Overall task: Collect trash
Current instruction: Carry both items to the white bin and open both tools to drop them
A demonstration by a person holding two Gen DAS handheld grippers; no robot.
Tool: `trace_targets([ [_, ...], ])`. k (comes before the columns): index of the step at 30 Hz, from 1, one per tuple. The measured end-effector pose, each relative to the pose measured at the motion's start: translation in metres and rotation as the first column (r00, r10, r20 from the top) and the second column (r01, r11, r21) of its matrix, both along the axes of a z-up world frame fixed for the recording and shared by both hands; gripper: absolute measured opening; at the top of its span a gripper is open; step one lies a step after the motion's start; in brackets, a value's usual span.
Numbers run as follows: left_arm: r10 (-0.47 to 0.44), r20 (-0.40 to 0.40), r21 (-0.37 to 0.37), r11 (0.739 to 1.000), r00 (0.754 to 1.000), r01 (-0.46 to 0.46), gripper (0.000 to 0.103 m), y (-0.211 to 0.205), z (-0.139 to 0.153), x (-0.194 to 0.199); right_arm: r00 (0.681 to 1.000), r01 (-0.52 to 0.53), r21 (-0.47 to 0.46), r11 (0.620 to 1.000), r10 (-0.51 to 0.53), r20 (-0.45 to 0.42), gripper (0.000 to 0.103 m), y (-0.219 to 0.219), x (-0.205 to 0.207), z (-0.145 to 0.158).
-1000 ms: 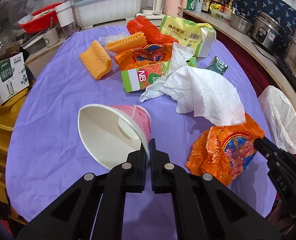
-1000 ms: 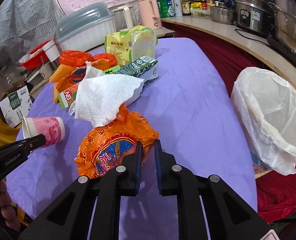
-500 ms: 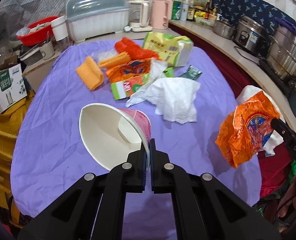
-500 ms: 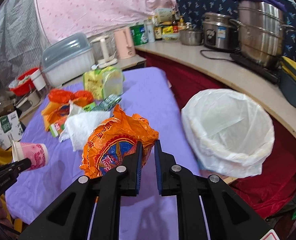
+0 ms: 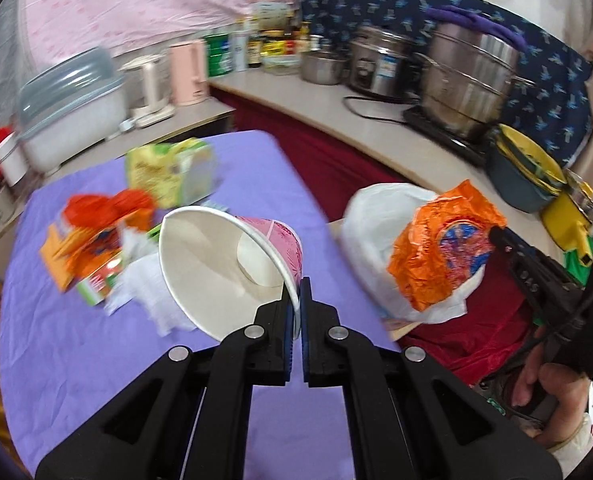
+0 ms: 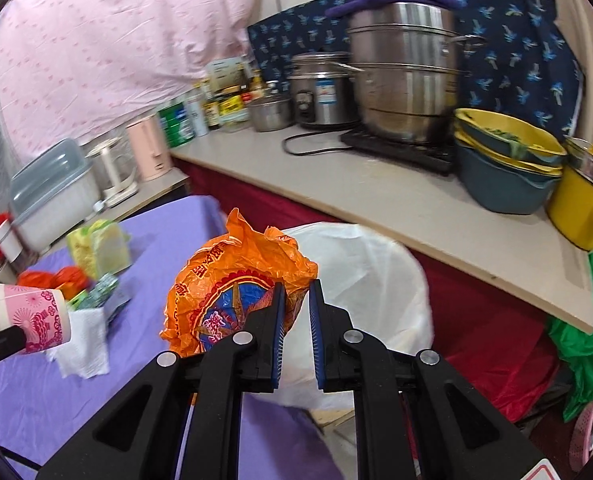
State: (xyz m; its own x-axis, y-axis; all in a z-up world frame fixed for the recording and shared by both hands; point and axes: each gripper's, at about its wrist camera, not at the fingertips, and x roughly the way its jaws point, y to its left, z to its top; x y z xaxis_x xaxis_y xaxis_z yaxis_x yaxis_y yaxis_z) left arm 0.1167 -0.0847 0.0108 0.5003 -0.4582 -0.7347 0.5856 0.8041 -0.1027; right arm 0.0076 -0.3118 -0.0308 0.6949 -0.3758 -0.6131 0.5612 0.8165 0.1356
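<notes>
Two pieces of trash are off the table, one in each of your grippers. Nearest in the left wrist view, your left gripper (image 5: 296,300) has its jaws pinched almost together on the rim of the pink paper cup (image 5: 232,264), which lies tipped on its side in the air with its white inside facing the camera. In the right wrist view your right gripper (image 6: 296,300) has its jaws drawn close, a narrow gap between them, clamped on a fold of the crumpled orange plastic bag (image 6: 232,292); the bag bulges to the left of the fingers and hangs in front of the white trash bag (image 6: 368,280). From the left camera that orange bag shows against the trash bag's open mouth, with your right hand (image 5: 552,396) on the gripper handle below it.

Just beyond the cup, the purple tablecloth (image 5: 76,360) carries what is left: a white paper towel (image 5: 144,292), a small green and red carton (image 5: 96,288), orange wrappers (image 5: 84,248) and, farther back, a yellow-green packet (image 5: 168,172). This part of the view is blurred, so finer detail cannot be told.

The trash bag stands just off the table's right edge, between the table and the counter (image 6: 436,208). On the counter sit stacked yellow and blue basins (image 6: 504,160), a large steel steamer pot (image 6: 404,76), a rice cooker (image 6: 324,92) and bottles (image 6: 216,108). Behind the table stand a pink kettle (image 6: 148,152) and a lidded dish rack (image 6: 52,192).
</notes>
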Motion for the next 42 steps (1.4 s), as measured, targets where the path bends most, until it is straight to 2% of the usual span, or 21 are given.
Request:
trace_targets([
  [5, -0.126, 0.004, -0.017, 0.992, 0.992, 0.126, 0.003, -0.061, 0.0, 0.002, 0.996, 0.091, -0.005, 0.996, -0.091, -0.012, 0.012, -0.043, -0.002, -0.009],
  [10, -0.231, 0.016, 0.011, 0.973, 0.973, 0.231, 0.003, -0.119, -0.015, 0.003, 0.988, 0.152, 0.022, 0.988, -0.151, -0.042, 0.012, -0.074, 0.003, -0.027],
  [16, -0.318, -0.052, 0.018, 0.948, 0.947, 0.319, 0.003, -0.163, -0.042, 0.014, 0.979, 0.191, 0.046, 0.98, -0.187, -0.08, 0.012, -0.095, 0.01, -0.047],
  [21, -0.362, -0.115, 0.003, 0.931, 0.925, 0.365, 0.009, -0.181, -0.061, 0.022, 0.98, 0.182, 0.063, 0.981, -0.176, -0.088, 0.016, -0.096, 0.017, -0.054],
  [23, -0.361, -0.127, -0.005, 0.932, 0.924, 0.363, 0.015, -0.184, -0.065, 0.026, 0.981, 0.176, 0.066, 0.982, -0.17, -0.09, 0.021, -0.096, 0.02, -0.055],
  [24, -0.355, -0.128, -0.008, 0.934, 0.926, 0.357, 0.025, -0.184, -0.066, 0.029, 0.981, 0.178, 0.064, 0.982, -0.172, -0.088, 0.028, -0.096, 0.021, -0.055],
  [25, -0.344, -0.125, -0.009, 0.938, 0.93, 0.346, 0.032, -0.182, -0.066, 0.031, 0.981, 0.179, 0.062, 0.982, -0.174, -0.083, 0.031, -0.096, 0.021, -0.054],
  [27, -0.323, -0.114, -0.035, 0.946, 0.939, 0.322, 0.054, -0.176, -0.064, 0.037, 0.982, 0.184, 0.065, 0.981, -0.18, -0.061, 0.038, -0.096, 0.019, -0.05],
  [30, -0.299, -0.095, -0.056, 0.954, 0.949, 0.295, 0.064, -0.166, -0.056, 0.042, 0.983, 0.183, 0.059, 0.981, -0.18, -0.045, 0.041, -0.093, 0.019, -0.044],
  [39, -0.206, -0.059, -0.064, 0.977, 0.977, 0.202, 0.067, -0.136, -0.036, 0.055, 0.992, 0.129, 0.025, 0.991, -0.129, -0.014, 0.055, -0.066, 0.022, -0.018],
  [42, -0.151, -0.019, -0.051, 0.987, 0.988, 0.15, 0.067, -0.117, -0.029, 0.055, 0.995, 0.096, 0.014, 0.995, -0.096, 0.005, 0.058, -0.051, 0.024, -0.006],
])
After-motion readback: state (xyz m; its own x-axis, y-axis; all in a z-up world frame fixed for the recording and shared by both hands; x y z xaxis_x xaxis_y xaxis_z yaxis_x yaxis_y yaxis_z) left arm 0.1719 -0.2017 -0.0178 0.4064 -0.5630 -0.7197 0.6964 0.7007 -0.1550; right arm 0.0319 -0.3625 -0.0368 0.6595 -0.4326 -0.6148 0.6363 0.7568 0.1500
